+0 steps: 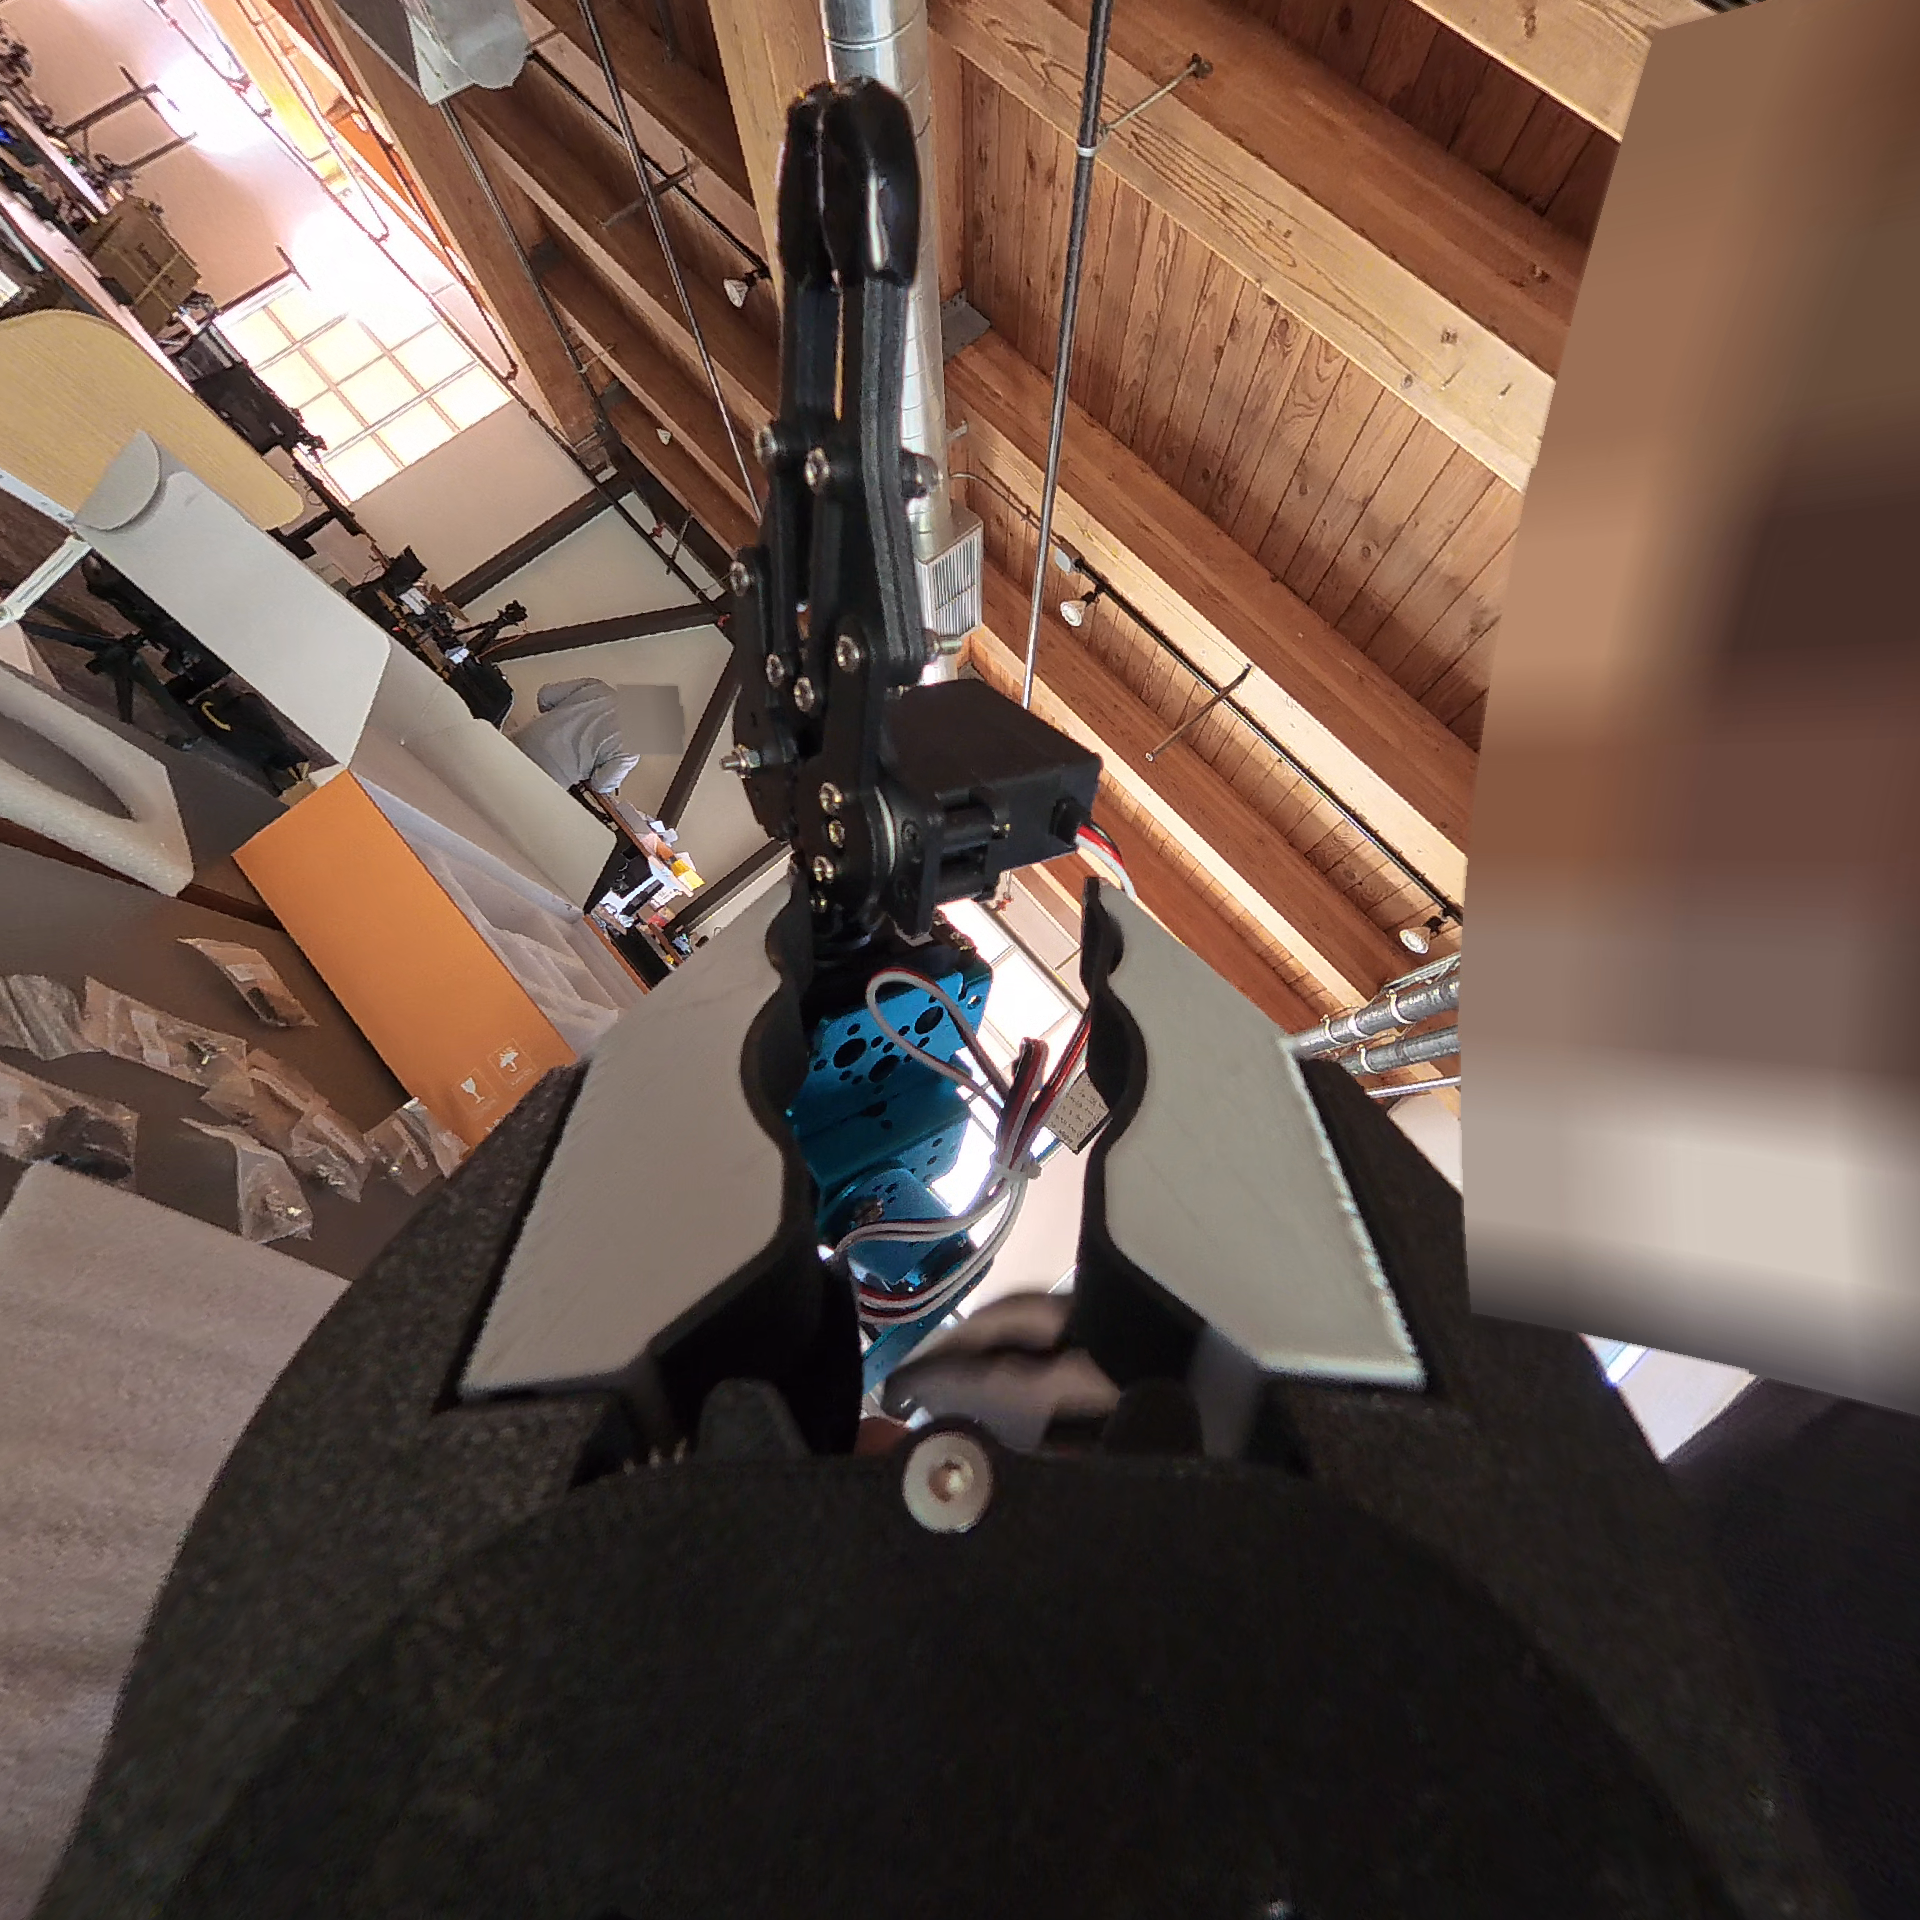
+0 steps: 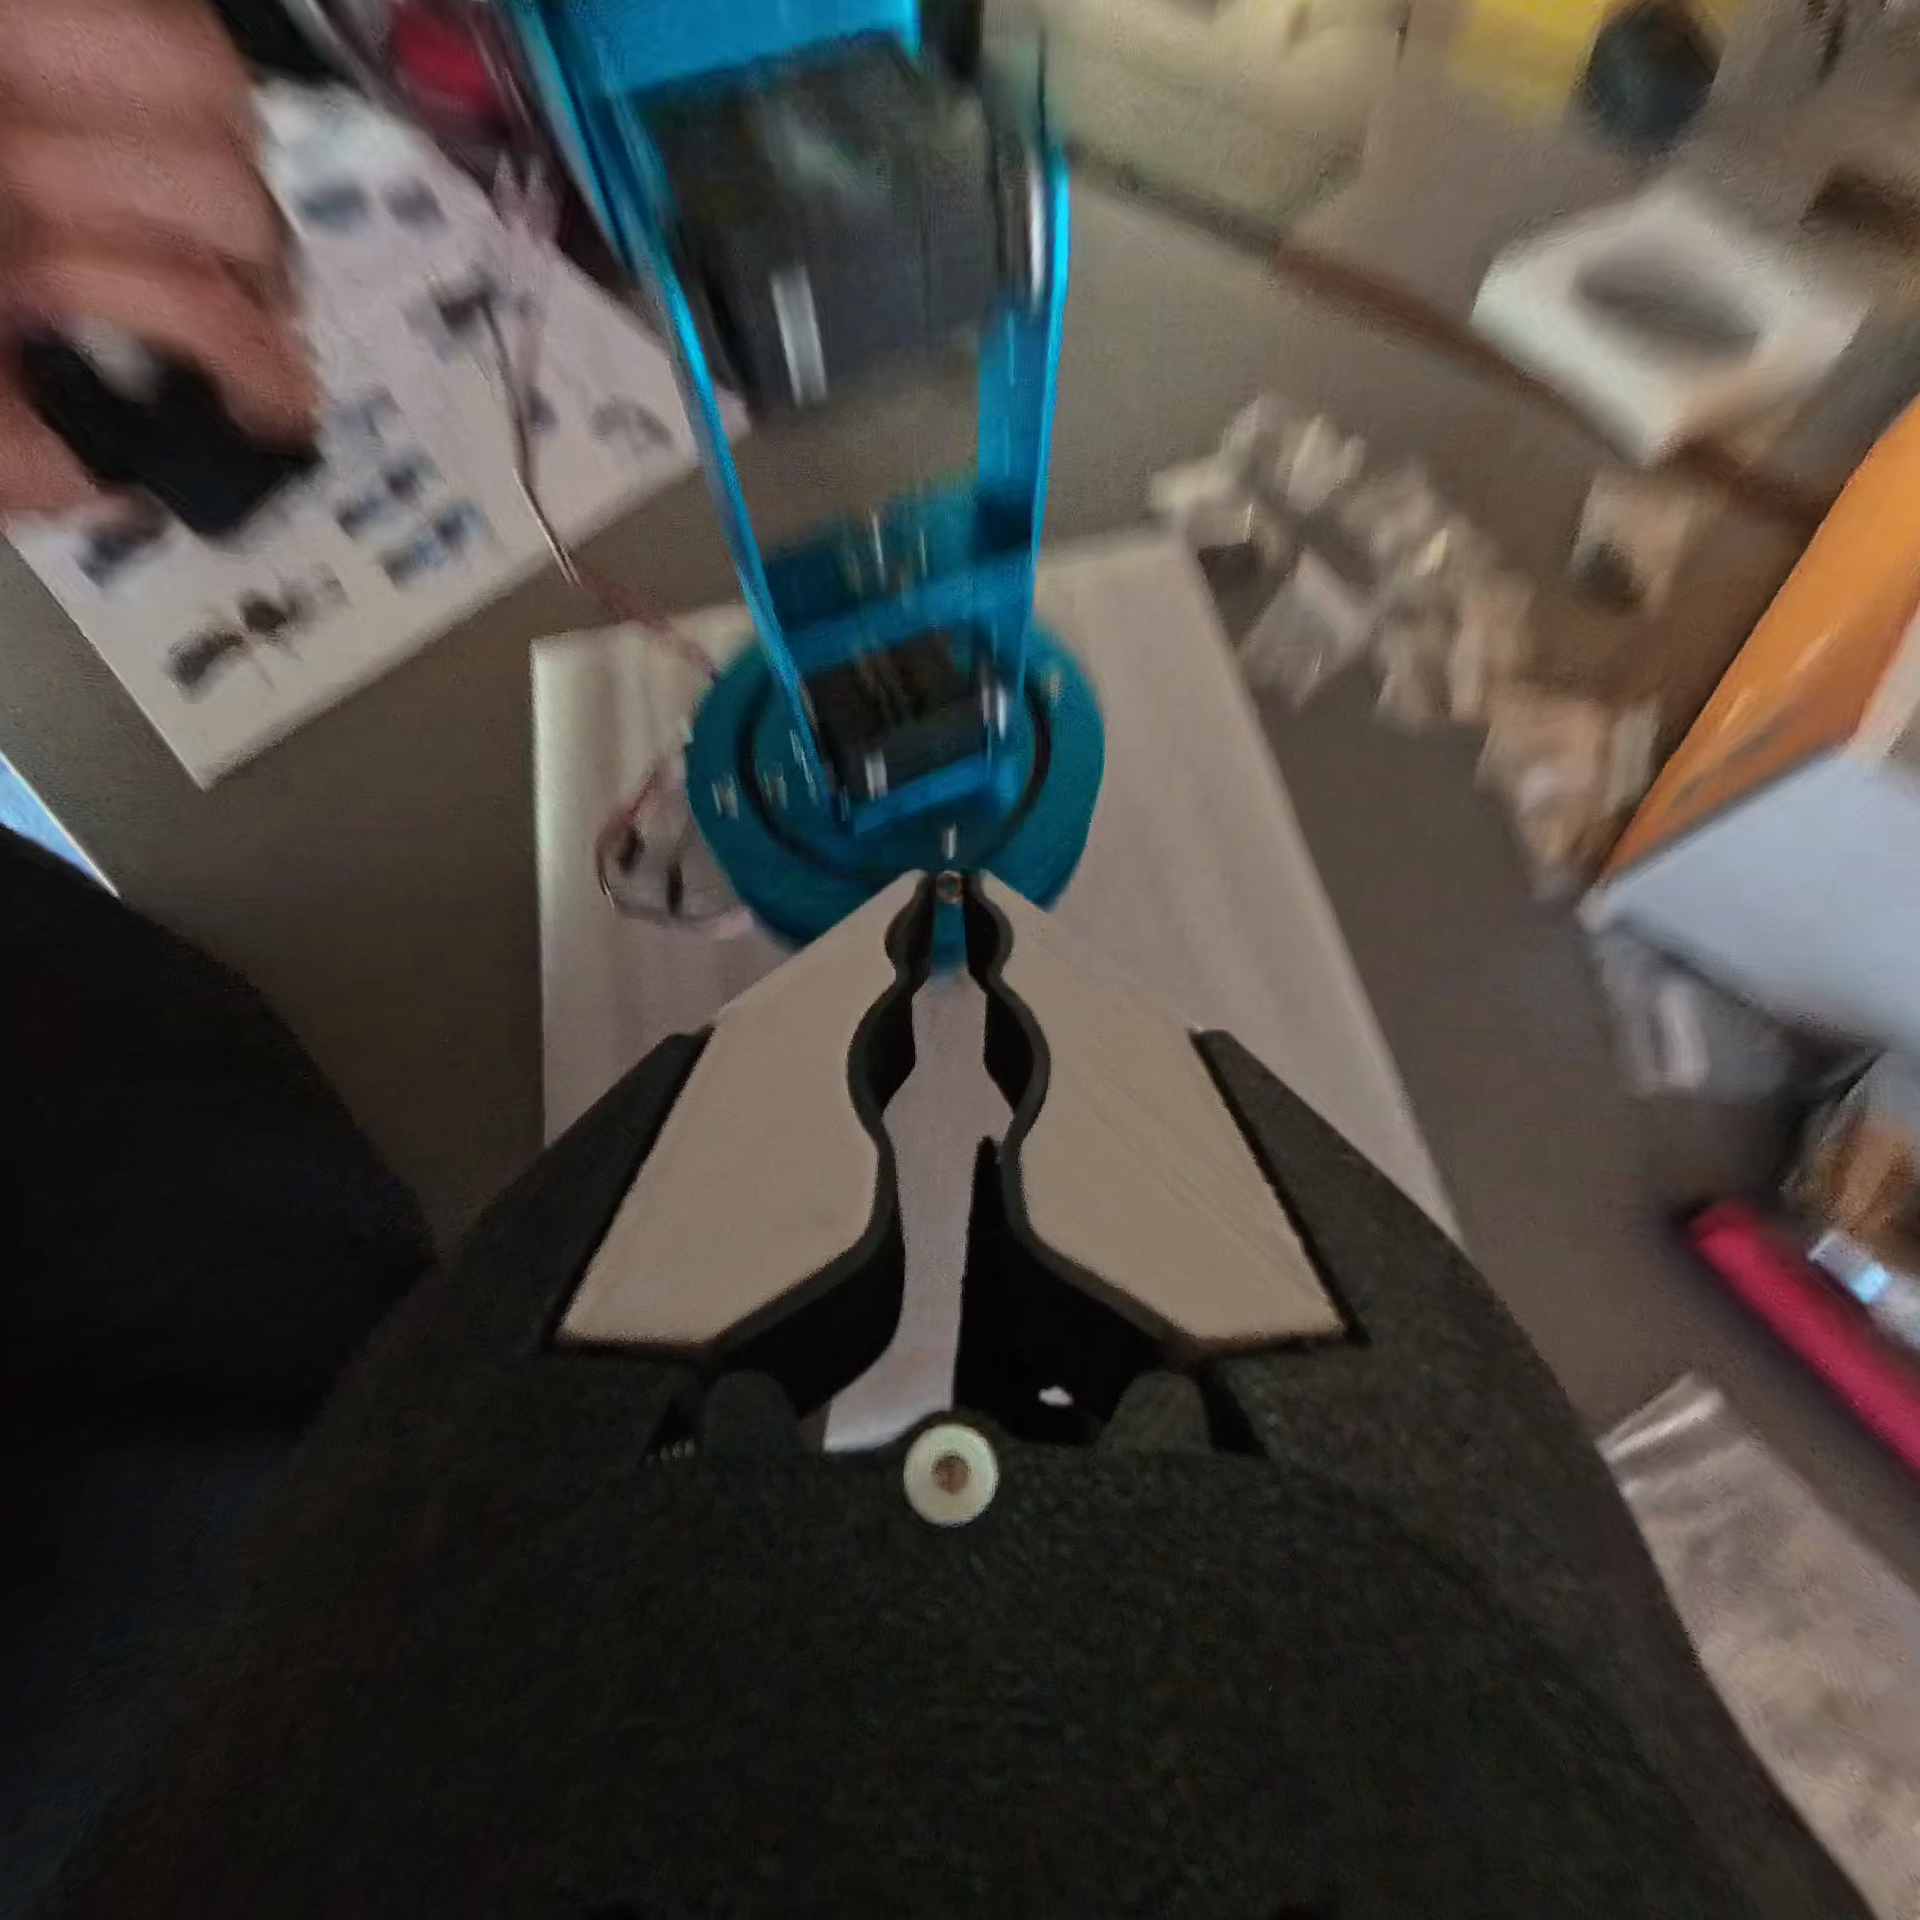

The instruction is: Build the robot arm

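Observation:
A small blue metal robot arm (image 1: 888,1049) with a black claw (image 1: 847,197) and a black servo (image 1: 987,790) points up at the ceiling in the left wrist view. My left gripper (image 1: 935,914) is open, its fingers on either side of the arm just below the claw; white and red wires (image 1: 997,1132) run between them. In the blurred right wrist view the arm (image 2: 883,312) rises from its round blue base (image 2: 894,790). My right gripper (image 2: 943,891) is shut on a small screw (image 2: 948,885) at the base's near rim.
The base stands on a white foam sheet (image 2: 1195,831). A hand (image 2: 125,260) holds a black object at upper left. A printed sheet (image 2: 343,520), several small parts bags (image 2: 1403,582) and an orange box (image 2: 1818,623) lie around. The box also shows in the left wrist view (image 1: 395,935). Left tips to right tips: about 25 centimetres.

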The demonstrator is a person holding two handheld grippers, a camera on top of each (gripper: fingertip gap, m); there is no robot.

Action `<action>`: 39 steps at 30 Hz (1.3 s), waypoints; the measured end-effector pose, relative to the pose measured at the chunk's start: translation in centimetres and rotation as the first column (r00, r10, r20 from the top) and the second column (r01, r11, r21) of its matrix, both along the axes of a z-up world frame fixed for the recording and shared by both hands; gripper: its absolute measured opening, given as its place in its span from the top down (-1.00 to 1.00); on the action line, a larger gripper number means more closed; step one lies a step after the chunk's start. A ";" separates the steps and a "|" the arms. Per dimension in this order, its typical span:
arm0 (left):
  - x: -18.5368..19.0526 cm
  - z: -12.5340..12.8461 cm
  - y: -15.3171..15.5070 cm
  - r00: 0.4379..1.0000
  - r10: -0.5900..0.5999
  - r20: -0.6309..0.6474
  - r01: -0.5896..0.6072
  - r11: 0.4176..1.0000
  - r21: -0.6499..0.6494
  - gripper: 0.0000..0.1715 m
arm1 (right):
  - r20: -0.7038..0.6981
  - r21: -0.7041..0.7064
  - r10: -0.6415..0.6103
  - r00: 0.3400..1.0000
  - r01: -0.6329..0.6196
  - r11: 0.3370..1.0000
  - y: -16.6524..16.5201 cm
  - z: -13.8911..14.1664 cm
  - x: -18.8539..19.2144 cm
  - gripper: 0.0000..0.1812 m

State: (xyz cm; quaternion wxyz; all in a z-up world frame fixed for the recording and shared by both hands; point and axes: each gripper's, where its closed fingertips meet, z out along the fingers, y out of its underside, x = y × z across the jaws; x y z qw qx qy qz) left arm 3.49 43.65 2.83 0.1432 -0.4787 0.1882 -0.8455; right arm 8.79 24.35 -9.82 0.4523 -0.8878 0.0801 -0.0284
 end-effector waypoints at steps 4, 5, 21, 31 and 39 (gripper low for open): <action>-0.2 -0.1 0.0 1.000 -0.007 0.025 0.007 1.000 0.006 0.41 | 0.091 0.126 0.107 0.990 -0.118 0.985 4.8 8.7 0.5 0.96; -0.3 -0.1 0.0 0.999 -0.009 0.032 0.009 1.000 0.006 0.41 | 0.112 0.148 0.140 0.984 -0.156 0.977 6.1 10.4 0.4 0.96; -0.2 0.1 -0.1 0.998 -0.029 0.061 0.030 0.999 -0.019 0.40 | 0.118 -0.021 0.404 0.907 -0.405 0.914 19.2 12.5 -4.2 0.95; -0.3 0.1 -0.2 0.997 -0.028 0.066 0.030 0.999 -0.026 0.40 | 0.096 -0.104 0.425 0.900 -0.416 0.903 20.1 11.2 -4.7 0.94; -0.3 0.1 -0.1 0.998 -0.024 0.058 0.026 0.999 -0.032 0.39 | 0.062 -0.121 0.430 0.901 -0.421 0.899 20.4 10.9 -4.6 0.94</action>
